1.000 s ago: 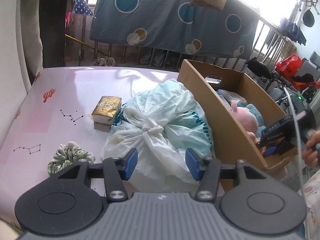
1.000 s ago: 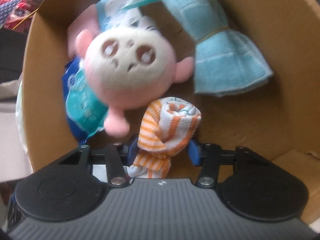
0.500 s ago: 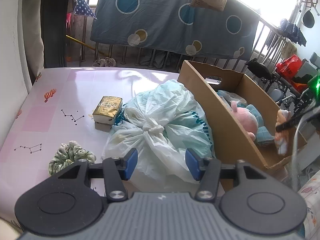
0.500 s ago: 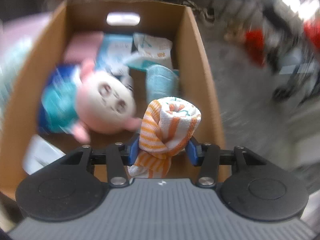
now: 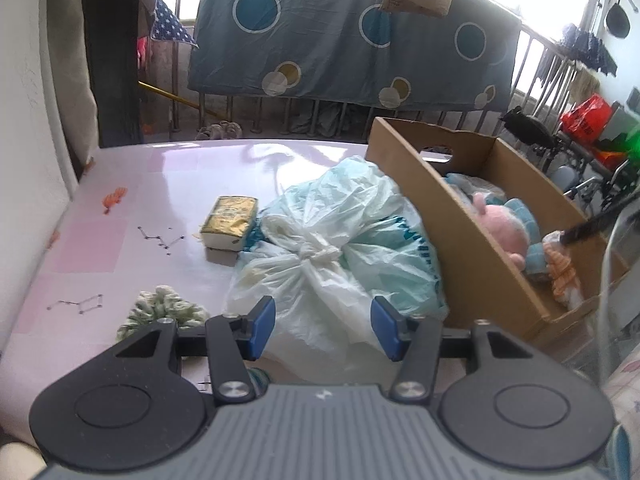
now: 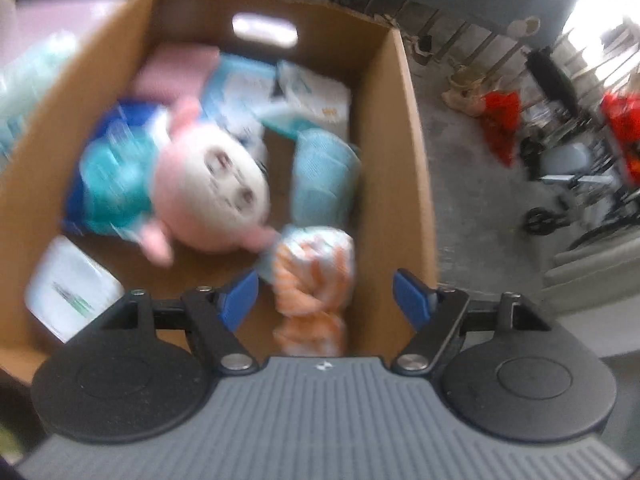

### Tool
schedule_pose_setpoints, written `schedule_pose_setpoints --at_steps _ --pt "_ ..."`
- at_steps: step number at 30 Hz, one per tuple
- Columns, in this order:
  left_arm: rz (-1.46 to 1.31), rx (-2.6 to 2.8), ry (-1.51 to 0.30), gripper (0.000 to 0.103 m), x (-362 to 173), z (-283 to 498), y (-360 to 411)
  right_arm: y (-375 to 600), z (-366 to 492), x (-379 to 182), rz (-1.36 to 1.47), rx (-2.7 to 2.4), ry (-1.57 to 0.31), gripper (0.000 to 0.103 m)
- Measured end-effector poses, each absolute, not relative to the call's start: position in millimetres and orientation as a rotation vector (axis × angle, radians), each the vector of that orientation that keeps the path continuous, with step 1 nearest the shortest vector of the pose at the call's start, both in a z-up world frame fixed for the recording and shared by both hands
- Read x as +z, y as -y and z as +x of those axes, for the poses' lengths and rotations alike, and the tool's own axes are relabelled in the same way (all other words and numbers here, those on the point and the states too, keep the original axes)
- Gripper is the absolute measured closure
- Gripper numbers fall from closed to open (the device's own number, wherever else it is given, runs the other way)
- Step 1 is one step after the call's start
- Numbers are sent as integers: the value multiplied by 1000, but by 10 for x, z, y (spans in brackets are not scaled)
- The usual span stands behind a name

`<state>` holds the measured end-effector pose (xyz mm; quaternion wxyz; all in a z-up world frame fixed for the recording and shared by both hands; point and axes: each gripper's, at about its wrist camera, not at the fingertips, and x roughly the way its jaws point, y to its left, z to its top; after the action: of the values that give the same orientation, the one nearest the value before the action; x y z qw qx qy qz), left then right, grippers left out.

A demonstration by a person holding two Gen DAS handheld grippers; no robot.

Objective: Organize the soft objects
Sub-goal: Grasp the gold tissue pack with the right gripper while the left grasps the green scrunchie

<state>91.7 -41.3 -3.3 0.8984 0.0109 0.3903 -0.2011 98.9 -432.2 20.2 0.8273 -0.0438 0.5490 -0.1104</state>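
Note:
My right gripper [image 6: 326,294] is open above the near end of the cardboard box [image 6: 394,128]. The orange-and-white striped cloth [image 6: 314,276] lies loose between its jaws, inside the box by the right wall. A pink plush toy [image 6: 212,200], a light blue towel [image 6: 320,176] and several packets also lie in the box. My left gripper [image 5: 323,326] is open and empty over the table, just before a knotted plastic bag [image 5: 332,248]. A green scrunchie [image 5: 166,310] lies to its left. The box [image 5: 452,240] stands to the right of the bag.
A gold tissue pack [image 5: 230,222] lies on the pink table [image 5: 120,208] left of the bag. A railing with a blue dotted sheet [image 5: 340,32] stands behind the table. Bicycles and red bags [image 6: 592,152] stand on the floor right of the box.
My right gripper has opened and let go of the striped cloth, which now lies in the box. It had lifted back from the box interior. The left gripper has barely moved.

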Motion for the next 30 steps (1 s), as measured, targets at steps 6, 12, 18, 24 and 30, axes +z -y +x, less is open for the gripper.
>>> schedule_pose_setpoints --at_steps 6,12,18,24,30 --pt "169 -289 -734 47 -84 808 276 4121 1053 524 213 -38 -1033 29" --pt "252 -196 -723 47 -238 800 45 3456 1367 718 303 202 -994 28" --pt "327 -168 -695 41 -387 927 -109 2698 1968 752 385 399 -1040 26" --pt "465 -190 -756 30 -740 1191 -79 1941 2761 480 321 421 -1159 19" --pt "460 -205 -803 31 -979 1390 -81 1551 3414 -118 281 326 -1301 19"
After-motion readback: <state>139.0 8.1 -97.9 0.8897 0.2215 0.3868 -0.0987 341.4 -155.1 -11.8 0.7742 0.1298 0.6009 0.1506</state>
